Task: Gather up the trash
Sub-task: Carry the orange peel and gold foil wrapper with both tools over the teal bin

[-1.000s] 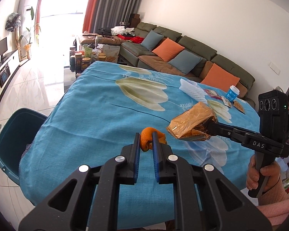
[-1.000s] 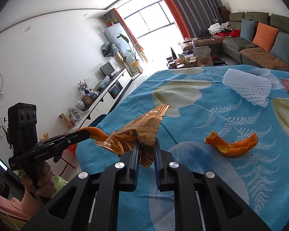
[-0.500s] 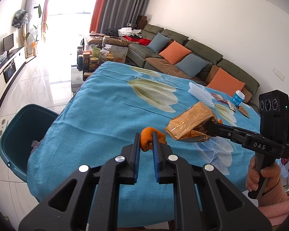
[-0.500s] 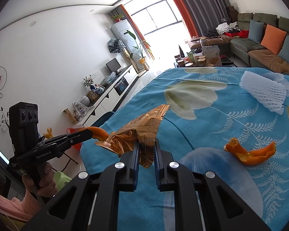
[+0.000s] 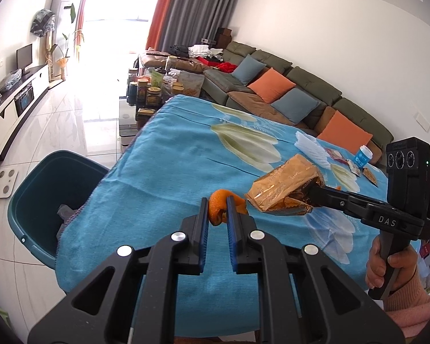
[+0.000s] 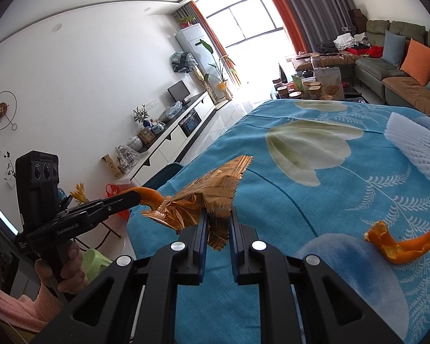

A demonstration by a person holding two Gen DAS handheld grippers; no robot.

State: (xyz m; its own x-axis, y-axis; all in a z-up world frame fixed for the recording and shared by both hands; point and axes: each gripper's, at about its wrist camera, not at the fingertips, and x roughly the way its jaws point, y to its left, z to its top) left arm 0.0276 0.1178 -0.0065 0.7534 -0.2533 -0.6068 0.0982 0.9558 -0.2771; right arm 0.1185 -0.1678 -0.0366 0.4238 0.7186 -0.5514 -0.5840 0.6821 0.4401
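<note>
My left gripper (image 5: 217, 199) is shut on a piece of orange peel (image 5: 218, 210), held above the blue flowered tablecloth (image 5: 169, 172). My right gripper (image 6: 218, 211) is shut on a crumpled gold foil wrapper (image 6: 212, 197), which shows in the left wrist view as the gold wrapper (image 5: 286, 189) just right of the peel. A dark teal trash bin (image 5: 43, 200) stands on the floor at the table's left edge, with something grey inside. In the right wrist view the left gripper (image 6: 139, 196) holds its orange peel (image 6: 150, 196) at the left.
A second orange peel (image 6: 398, 245) and a white foam fruit net (image 6: 415, 152) lie on the cloth. At the far corner are a blue-labelled cup (image 5: 363, 156) and small wrappers (image 5: 338, 154). A sofa (image 5: 301, 100) and a cluttered coffee table (image 5: 157, 89) stand beyond.
Both grippers have drifted sideways toward the table's left edge with their loads; the teal bin now shows larger and closer in the left wrist view.
</note>
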